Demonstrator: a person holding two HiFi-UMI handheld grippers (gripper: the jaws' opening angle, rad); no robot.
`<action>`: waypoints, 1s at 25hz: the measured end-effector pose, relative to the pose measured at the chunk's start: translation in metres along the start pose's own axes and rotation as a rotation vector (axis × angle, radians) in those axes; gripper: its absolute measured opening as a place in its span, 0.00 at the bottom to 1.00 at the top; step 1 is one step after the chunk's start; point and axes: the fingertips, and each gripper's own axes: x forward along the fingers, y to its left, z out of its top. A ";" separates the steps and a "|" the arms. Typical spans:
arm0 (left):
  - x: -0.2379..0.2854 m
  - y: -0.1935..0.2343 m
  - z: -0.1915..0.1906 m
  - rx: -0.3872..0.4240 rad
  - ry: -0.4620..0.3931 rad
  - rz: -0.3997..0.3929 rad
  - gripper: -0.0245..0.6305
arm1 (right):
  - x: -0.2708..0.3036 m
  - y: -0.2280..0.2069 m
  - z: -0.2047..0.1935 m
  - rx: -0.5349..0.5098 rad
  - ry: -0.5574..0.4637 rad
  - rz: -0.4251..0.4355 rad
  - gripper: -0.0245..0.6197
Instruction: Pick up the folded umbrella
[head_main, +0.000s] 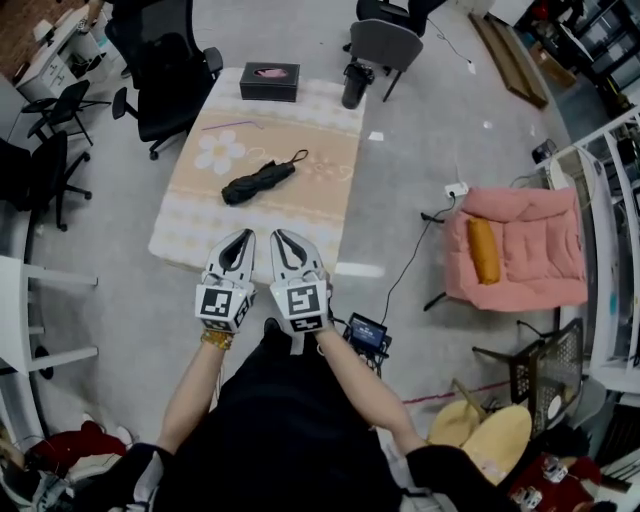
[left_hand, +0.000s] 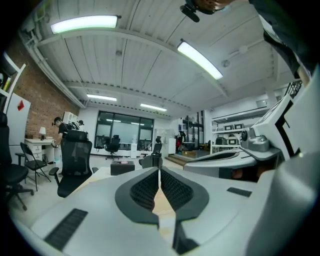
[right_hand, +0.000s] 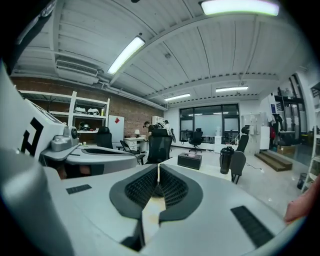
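A black folded umbrella lies on a beige flowered table in the head view, its strap loop pointing right. My left gripper and right gripper hover side by side over the table's near edge, short of the umbrella. Both are shut with nothing between the jaws. In the left gripper view my left gripper has its tips meeting, and in the right gripper view my right gripper looks the same. The umbrella is hidden behind the jaws in both gripper views.
A black tissue box sits at the table's far end, also seen as the box. Black office chairs stand to the left and beyond. A pink armchair with an orange cushion is at right. A cable trails over the floor.
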 end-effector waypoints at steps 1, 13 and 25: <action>0.006 0.000 -0.001 0.003 0.010 0.010 0.07 | 0.003 -0.006 0.000 0.001 0.000 0.013 0.06; 0.079 -0.020 -0.011 0.045 0.094 0.084 0.07 | 0.039 -0.100 0.002 0.070 -0.017 0.130 0.06; 0.101 0.029 -0.041 0.083 0.180 -0.019 0.07 | 0.076 -0.114 -0.003 0.074 0.049 0.110 0.07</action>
